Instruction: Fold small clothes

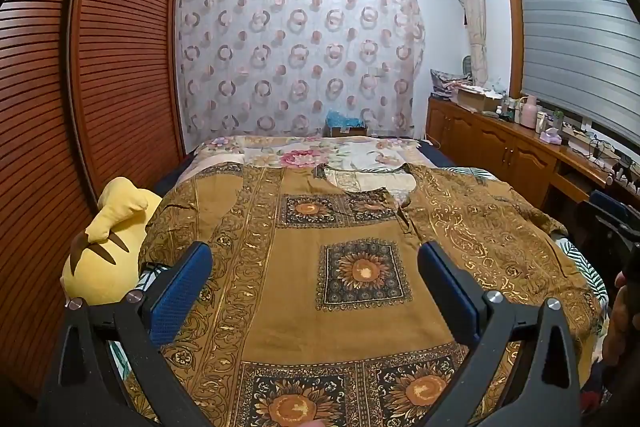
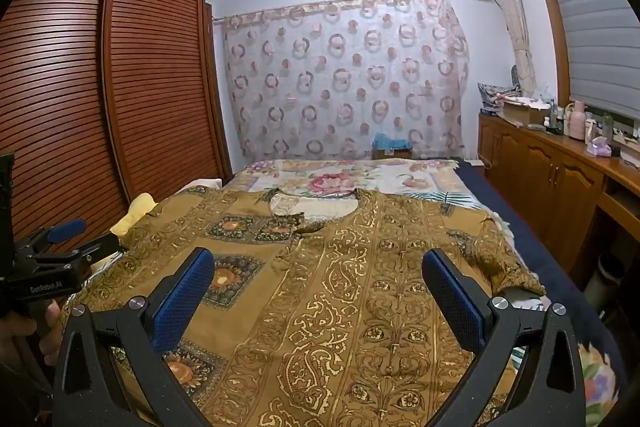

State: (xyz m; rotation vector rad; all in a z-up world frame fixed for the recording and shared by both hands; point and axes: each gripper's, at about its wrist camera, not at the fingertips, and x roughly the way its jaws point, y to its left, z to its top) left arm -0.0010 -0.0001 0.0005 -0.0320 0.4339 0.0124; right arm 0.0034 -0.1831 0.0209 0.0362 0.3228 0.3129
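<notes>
A brown and gold patterned tunic [image 1: 352, 227] with sunflower squares lies spread flat on the bed, neckline at the far end. It also shows in the right wrist view [image 2: 360, 267]. My left gripper [image 1: 314, 259] is open and empty, hovering above the garment's lower left part. My right gripper [image 2: 318, 267] is open and empty above the garment's lower right part. The left gripper [image 2: 76, 239] also shows at the left edge of the right wrist view, beside the garment's left side.
The bed has a floral sheet [image 1: 304, 155] at its far end. A yellow plush toy [image 1: 108, 239] lies at the bed's left edge by the slatted wardrobe [image 1: 120, 67]. A wooden cabinet [image 2: 552, 183] with clutter runs along the right.
</notes>
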